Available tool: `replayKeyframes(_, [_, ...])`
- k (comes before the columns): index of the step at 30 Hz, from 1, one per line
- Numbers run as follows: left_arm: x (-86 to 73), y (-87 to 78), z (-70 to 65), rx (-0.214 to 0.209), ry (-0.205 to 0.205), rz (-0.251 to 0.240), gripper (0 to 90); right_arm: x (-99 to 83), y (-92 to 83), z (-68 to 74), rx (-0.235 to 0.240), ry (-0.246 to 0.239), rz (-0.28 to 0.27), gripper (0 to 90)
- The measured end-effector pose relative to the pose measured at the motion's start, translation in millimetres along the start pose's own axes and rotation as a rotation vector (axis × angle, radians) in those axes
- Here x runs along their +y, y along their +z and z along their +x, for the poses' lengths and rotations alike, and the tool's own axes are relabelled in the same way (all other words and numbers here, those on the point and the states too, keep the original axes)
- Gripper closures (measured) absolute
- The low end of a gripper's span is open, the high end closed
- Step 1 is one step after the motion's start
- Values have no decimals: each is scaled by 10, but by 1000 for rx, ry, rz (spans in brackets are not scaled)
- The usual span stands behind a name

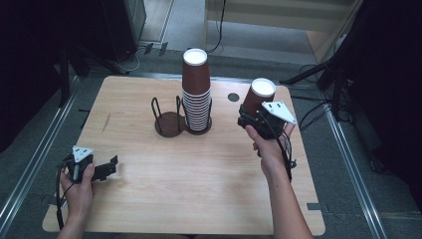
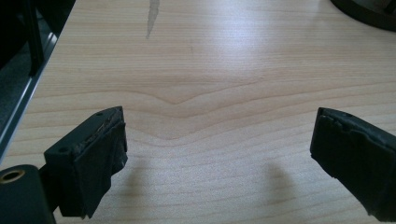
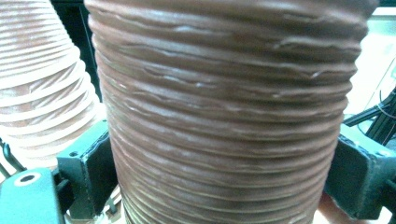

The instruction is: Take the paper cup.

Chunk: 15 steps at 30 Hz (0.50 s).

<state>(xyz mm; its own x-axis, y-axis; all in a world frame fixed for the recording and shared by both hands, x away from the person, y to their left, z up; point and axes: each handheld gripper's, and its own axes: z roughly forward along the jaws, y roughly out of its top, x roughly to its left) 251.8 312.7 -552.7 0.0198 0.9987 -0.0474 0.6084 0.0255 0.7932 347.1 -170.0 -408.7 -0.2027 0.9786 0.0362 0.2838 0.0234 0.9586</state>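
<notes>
- Cup (image 1: 260, 95) rides upside down in the right gripper (image 1: 253, 119), jaws clamped on its ribbed brown wall, just right of the stack (image 1: 196, 92) in the wire holder (image 1: 168, 122).
- Paper, so probably light and crushable; a gentle mid-wall hold looks safest.
- Left gripper (image 1: 110, 167) rests low over the desk (image 1: 199, 174), jaws wide, nothing between.
- No brand, label or lettering readable anywhere.

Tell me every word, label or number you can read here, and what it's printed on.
None: there is no readable text.
The brown cup in the right gripper has plain ribbed sides, the cup stack too.
The wooden table and the grey plate carry no print.
</notes>
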Motion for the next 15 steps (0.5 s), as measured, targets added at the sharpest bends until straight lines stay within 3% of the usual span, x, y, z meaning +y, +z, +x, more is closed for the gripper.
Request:
replayKeyframes(8, [1,-5,7,-5,-7,-1,43,-168,-127,7,12,-16,-5,106])
replayKeyframes(15, [-3,-25,20,11,-24,-34,34,-379,-230,43,14,-70,10,105])
